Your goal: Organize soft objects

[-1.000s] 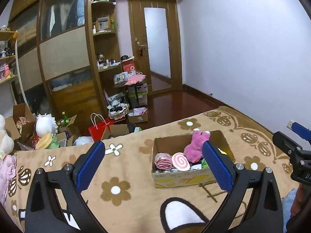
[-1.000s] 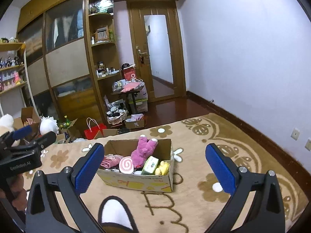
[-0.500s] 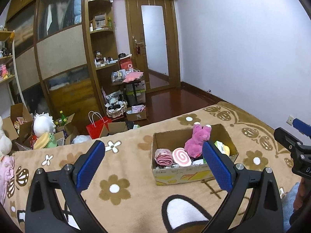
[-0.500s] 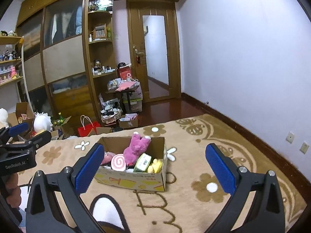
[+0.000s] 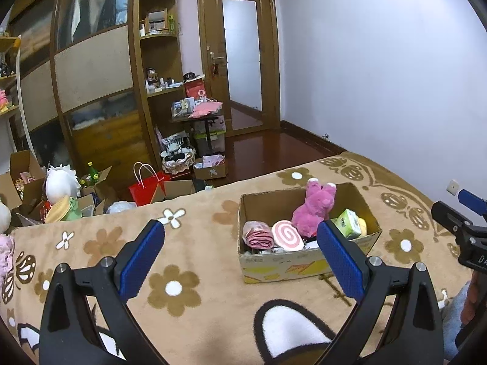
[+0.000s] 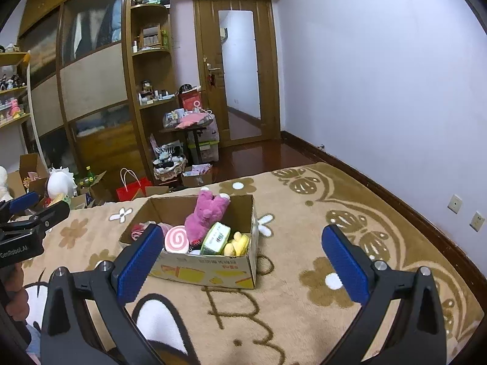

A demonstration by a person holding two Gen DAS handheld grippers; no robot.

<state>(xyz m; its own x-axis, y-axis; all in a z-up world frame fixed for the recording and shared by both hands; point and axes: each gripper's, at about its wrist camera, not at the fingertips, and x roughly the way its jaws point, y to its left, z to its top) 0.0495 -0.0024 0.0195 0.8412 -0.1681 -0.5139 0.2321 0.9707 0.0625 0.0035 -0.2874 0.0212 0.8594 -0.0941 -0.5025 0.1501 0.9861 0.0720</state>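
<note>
Toys (image 6: pixel 207 219) already fill the box (image 6: pixel 213 269) before me, both my grippers, left (image 5: pixel 240 254) and right (image 6: pixel 243 258), spread empty short of it; sorted or awaiting unpacking, I can't tell.

A cluttered bedroom with wood cabinets and pale walls.

Ahead of me stands a wooden door (image 5: pixel 242 57) with a long frosted glass panel, set beside a tall brown wardrobe (image 5: pixel 91 70) with curved open shelves (image 5: pixel 158 36) holding small items. The wall (image 5: pixel 380 60) to my right is plain pale lilac above a dark skirting board, with two sockets (image 6: pixel 465 213) low down. The dark wooden floor (image 5: pixel 274 149) shines; boxes, a red paper bag (image 5: pixel 146 185) and a small laden side table (image 5: pixel 197 115) crowd it. A tan flowered blanket (image 5: pixel 188 273) covers the bed.
</note>
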